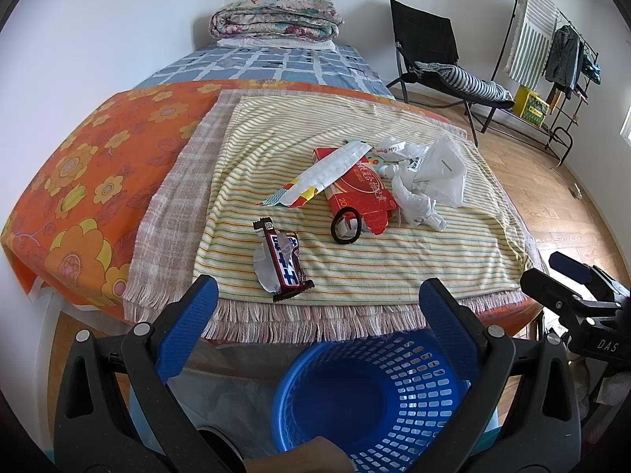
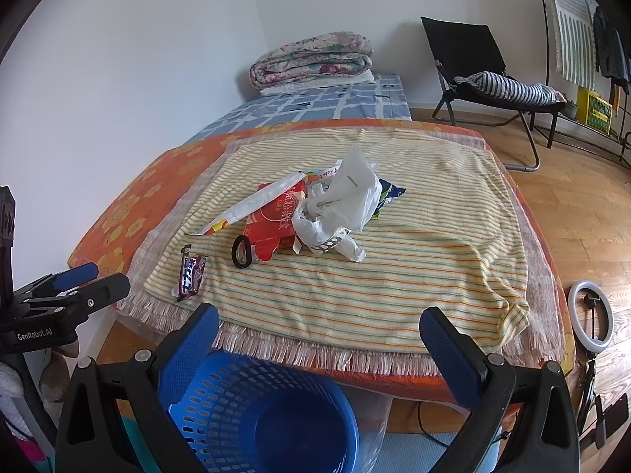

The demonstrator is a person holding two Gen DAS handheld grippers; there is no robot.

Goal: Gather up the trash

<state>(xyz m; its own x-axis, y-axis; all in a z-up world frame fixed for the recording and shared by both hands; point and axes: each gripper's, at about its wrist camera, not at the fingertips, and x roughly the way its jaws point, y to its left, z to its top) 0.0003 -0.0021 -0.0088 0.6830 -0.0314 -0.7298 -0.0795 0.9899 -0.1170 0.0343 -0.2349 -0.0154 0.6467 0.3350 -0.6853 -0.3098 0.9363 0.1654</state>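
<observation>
A bed [image 1: 98,149] fills most of both views, set against a white wall, with an orange flowered cover at the near end and a blue checked sheet [image 1: 276,65] farther back. A striped towel [image 1: 355,256] lies over the orange cover, its fringe hanging at the near edge. The trash sits on this towel: a dark candy wrapper [image 1: 282,262] near the fringe, a black hair tie [image 1: 346,225] touching the torn end of a red box [image 1: 363,193], a long white wrapper [image 1: 323,175] lying across that box, and a crumpled white plastic bag [image 1: 430,181] just beside the box on its right. A folded floral quilt [image 1: 276,17] rests at the far end of the bed. On the wooden floor to the right stand a black folding chair [image 1: 430,47] carrying a striped cushion [image 1: 469,81], and a clothes rack [image 1: 552,51] hung with a striped cloth and a jacket. A ring light [image 2: 591,317] stands on the floor by the bed's right corner. A blue basket [image 1: 378,398] sits below the near edge of the bed. The left hand-held gripper [image 1: 319,317] hangs above the basket with its jaws spread wide and nothing between them; the right hand-held gripper [image 2: 319,341] is likewise spread and empty, near the towel's fringe.
</observation>
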